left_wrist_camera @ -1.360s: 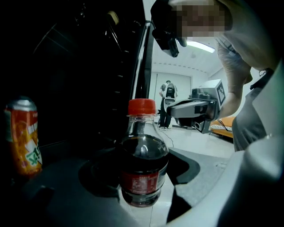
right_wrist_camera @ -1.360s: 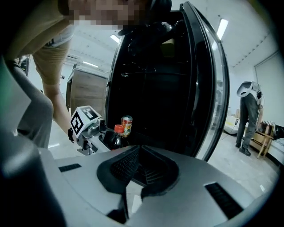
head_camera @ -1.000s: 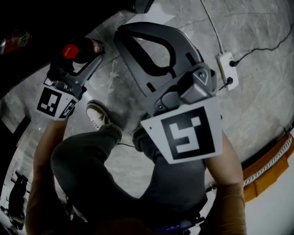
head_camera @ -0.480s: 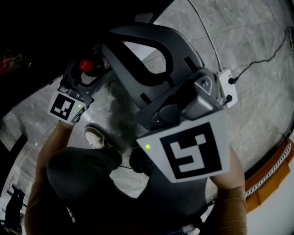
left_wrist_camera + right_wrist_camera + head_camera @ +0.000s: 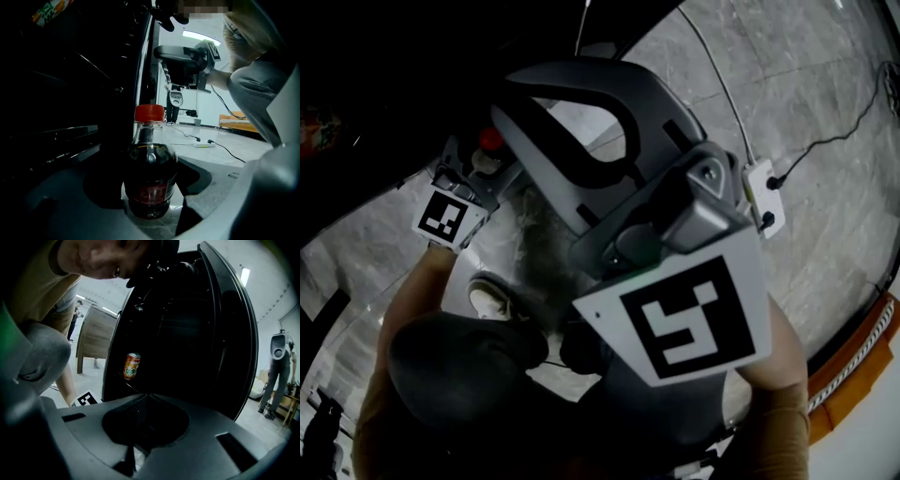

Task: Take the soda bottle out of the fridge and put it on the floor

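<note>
The soda bottle (image 5: 150, 164) was held upright, its long axis vertical and its red cap (image 5: 150, 113) pointed straight up. It was seen outside the fridge (image 5: 70, 93), just beside the dark open front, with its base low over the pale marbled floor (image 5: 211, 154). Whether the base touched the floor could not be told. The jaws of the left gripper (image 5: 151, 211) were closed on the bottle's lower body, one at each side. In the head view only the cap (image 5: 491, 139) was shown above the left gripper (image 5: 478, 167), which was reached forward and to the left on an outstretched forearm (image 5: 417, 291), beyond a bent knee (image 5: 459, 352).

The right gripper (image 5: 145, 397) was carried higher and nearer the head, its marker cube (image 5: 684, 314) turned up toward the camera. Its jaws were brought together at the tips and nothing was held between them. It was aimed at the open fridge (image 5: 197, 333), where an orange can (image 5: 131, 366) was seen on a shelf.
</note>
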`<state>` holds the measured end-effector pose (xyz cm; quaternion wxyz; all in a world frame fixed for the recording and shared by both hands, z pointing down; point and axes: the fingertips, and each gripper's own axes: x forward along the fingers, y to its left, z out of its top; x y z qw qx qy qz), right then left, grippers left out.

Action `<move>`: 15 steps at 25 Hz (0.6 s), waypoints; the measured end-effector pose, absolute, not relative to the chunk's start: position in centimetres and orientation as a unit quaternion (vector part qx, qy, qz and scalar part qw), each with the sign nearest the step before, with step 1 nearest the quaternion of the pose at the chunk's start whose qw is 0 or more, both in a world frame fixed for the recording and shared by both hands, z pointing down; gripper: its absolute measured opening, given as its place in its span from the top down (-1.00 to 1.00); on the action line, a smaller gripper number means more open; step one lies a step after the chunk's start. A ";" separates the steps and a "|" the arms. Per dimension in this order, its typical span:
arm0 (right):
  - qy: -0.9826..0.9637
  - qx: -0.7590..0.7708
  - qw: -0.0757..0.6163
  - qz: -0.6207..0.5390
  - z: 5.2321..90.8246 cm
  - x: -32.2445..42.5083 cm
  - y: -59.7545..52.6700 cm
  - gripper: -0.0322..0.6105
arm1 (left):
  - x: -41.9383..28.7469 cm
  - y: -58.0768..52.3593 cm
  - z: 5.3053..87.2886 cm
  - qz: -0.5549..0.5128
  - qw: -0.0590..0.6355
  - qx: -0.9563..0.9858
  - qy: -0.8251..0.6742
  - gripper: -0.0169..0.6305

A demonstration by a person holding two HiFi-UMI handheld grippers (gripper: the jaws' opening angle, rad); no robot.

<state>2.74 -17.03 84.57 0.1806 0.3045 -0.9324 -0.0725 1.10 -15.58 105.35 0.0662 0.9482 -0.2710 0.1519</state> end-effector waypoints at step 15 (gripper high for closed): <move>-0.928 0.311 0.187 -0.084 84.8 3.0 -17.2 0.89 | -0.1 -16.2 108.9 0.163 0.083 0.938 -0.295 0.00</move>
